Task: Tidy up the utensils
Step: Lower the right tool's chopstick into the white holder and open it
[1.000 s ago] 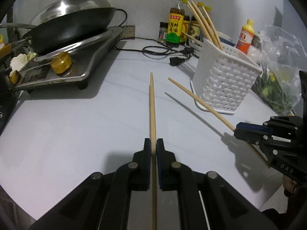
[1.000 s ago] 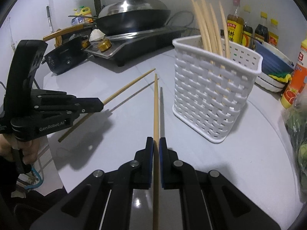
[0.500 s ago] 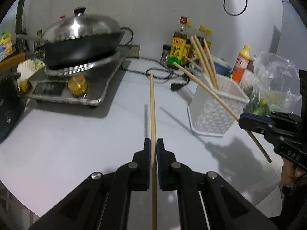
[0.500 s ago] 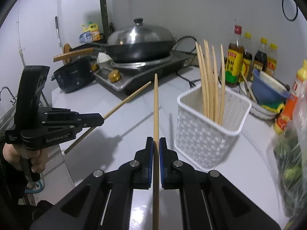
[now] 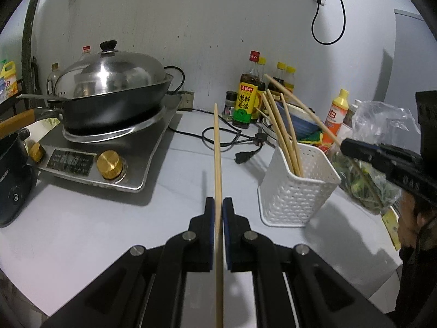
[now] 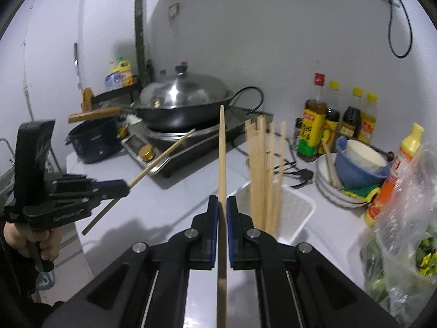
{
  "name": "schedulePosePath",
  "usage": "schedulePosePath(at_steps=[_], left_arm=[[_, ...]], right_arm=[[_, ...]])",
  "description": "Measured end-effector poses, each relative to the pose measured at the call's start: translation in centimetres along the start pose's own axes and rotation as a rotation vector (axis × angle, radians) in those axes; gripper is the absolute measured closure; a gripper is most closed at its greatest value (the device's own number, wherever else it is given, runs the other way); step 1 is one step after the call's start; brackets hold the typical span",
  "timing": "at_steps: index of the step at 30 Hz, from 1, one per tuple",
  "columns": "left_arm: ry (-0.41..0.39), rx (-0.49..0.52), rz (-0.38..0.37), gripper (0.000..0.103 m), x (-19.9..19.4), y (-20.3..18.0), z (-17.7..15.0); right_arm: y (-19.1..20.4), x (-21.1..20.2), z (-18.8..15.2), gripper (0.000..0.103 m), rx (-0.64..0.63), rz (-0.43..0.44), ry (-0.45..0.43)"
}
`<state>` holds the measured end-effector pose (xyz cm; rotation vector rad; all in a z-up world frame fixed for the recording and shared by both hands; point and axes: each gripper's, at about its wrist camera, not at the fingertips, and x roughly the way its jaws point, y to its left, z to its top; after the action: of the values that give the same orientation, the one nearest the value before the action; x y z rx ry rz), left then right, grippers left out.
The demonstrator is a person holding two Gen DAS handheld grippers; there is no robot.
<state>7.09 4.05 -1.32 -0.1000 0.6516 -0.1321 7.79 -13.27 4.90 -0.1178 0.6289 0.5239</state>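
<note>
In the left wrist view my left gripper (image 5: 218,205) is shut on a wooden chopstick (image 5: 217,150) that points forward over the white counter. To its right stands a white woven basket (image 5: 297,191) holding several chopsticks (image 5: 284,134). My right gripper (image 5: 347,143) comes in from the right, shut on a second chopstick (image 5: 300,106) that slants over the basket. The right wrist view shows my right gripper (image 6: 222,202) clamped on its chopstick (image 6: 221,150), with the basket (image 6: 300,213) just ahead to the right. My left gripper (image 6: 125,186) is at the left with its chopstick (image 6: 164,155).
A lidded wok (image 5: 109,90) sits on an induction cooker (image 5: 103,158) at the back left. Sauce bottles (image 5: 247,101), stacked bowls (image 6: 355,164) and a bag of greens (image 5: 377,147) crowd the back right. A power cord (image 5: 232,142) lies behind the basket, and a dark pot (image 5: 13,177) stands far left.
Both grippers have risen off the counter with their chopsticks still clamped. The right gripper's chopstick now slants above the basket instead of lying low beside it.
</note>
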Motion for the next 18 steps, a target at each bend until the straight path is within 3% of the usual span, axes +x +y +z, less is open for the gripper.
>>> schedulePosePath(at_steps=[10,18], left_arm=[[-0.005,-0.01,-0.031,0.098,1.6,0.7,0.6],[-0.001,-0.053,-0.042,0.098,2.7,3.0,0.6]], right_arm=[[-5.3,3.1,3.2,0.097,0.061,-0.031,-0.008],[-5.1,7.4,4.8,0.097,0.041,-0.047,0.036]])
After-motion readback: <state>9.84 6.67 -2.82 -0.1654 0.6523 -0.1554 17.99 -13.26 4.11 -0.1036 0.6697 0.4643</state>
